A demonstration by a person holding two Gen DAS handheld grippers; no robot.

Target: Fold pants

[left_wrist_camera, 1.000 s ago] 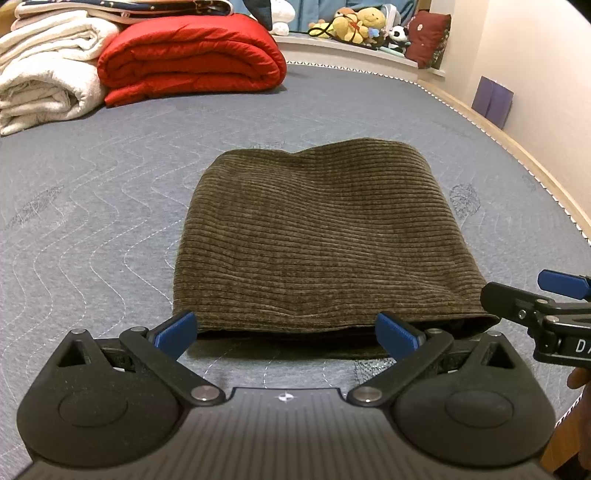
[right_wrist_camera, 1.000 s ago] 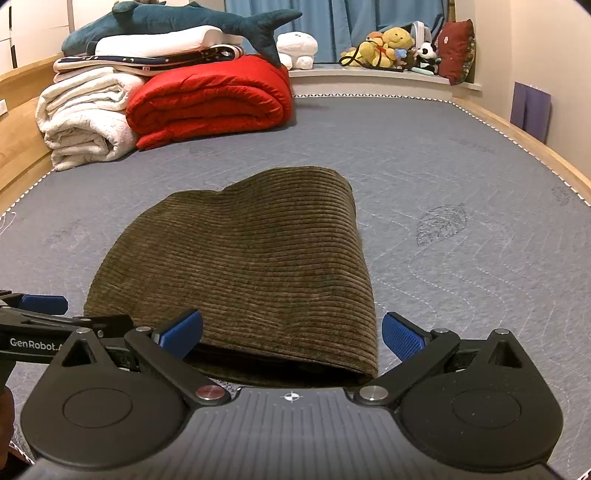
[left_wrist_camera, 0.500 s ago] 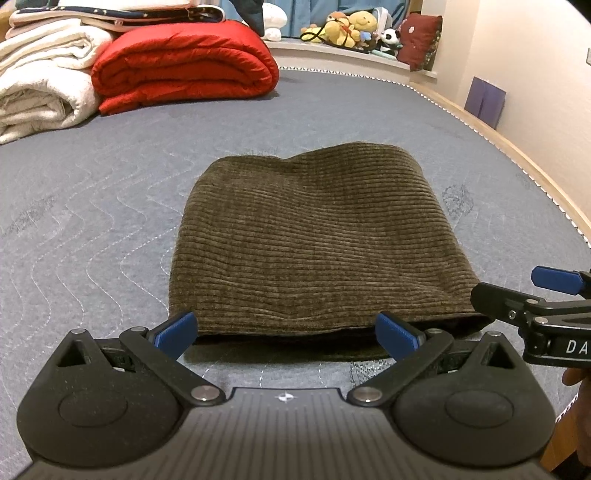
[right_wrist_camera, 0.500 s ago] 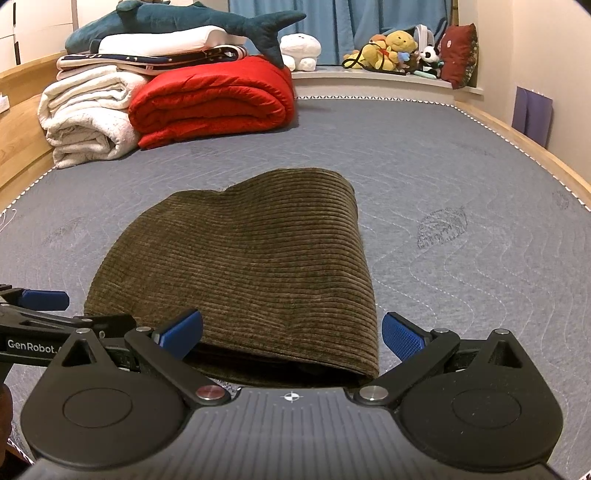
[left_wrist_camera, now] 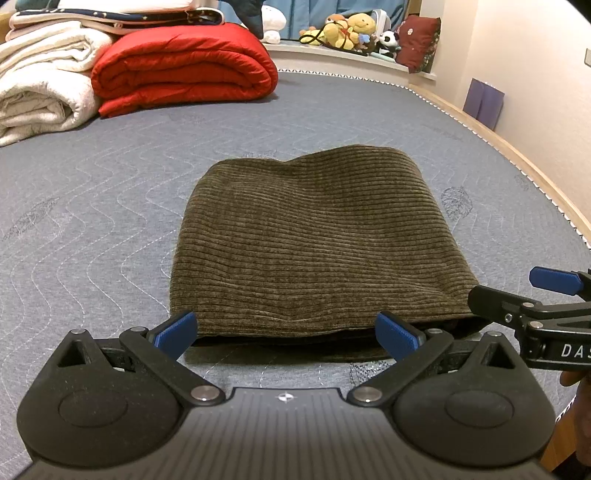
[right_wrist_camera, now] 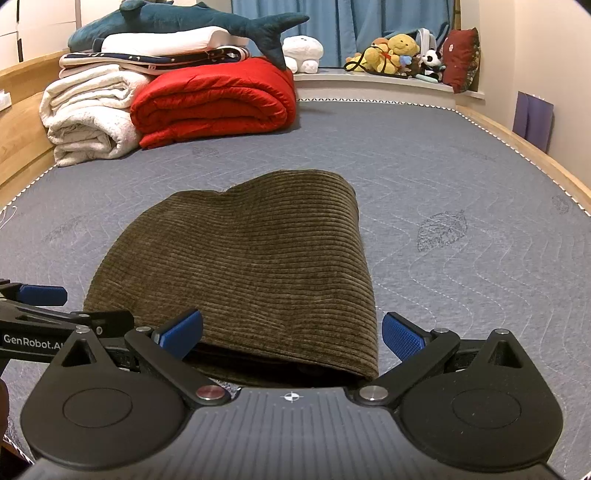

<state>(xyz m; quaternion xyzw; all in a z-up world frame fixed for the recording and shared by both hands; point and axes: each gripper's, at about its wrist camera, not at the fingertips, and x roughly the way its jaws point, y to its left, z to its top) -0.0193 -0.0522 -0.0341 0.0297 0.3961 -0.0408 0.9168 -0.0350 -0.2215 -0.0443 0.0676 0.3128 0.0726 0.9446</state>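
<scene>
The olive-brown corduroy pants point(left_wrist_camera: 314, 243) lie folded into a compact rectangle on the grey quilted mattress point(left_wrist_camera: 92, 206). They also show in the right wrist view point(right_wrist_camera: 243, 266). My left gripper point(left_wrist_camera: 286, 334) is open and empty, just short of the near folded edge. My right gripper point(right_wrist_camera: 291, 334) is open and empty at the near right corner of the pants. The right gripper also shows at the right edge of the left wrist view point(left_wrist_camera: 524, 299). The left gripper also shows at the left edge of the right wrist view point(right_wrist_camera: 62, 314).
A red folded quilt point(right_wrist_camera: 218, 103) and white rolled blankets point(right_wrist_camera: 88, 118) sit at the far left of the mattress. A plush shark point(right_wrist_camera: 192, 22) lies on the pile. Stuffed toys point(right_wrist_camera: 402, 55) line the window ledge. The wooden bed frame point(left_wrist_camera: 517, 155) runs along the right.
Both grippers have lifted and drawn back slightly from the pants; the view has tilted up a little. The pants have not moved.
</scene>
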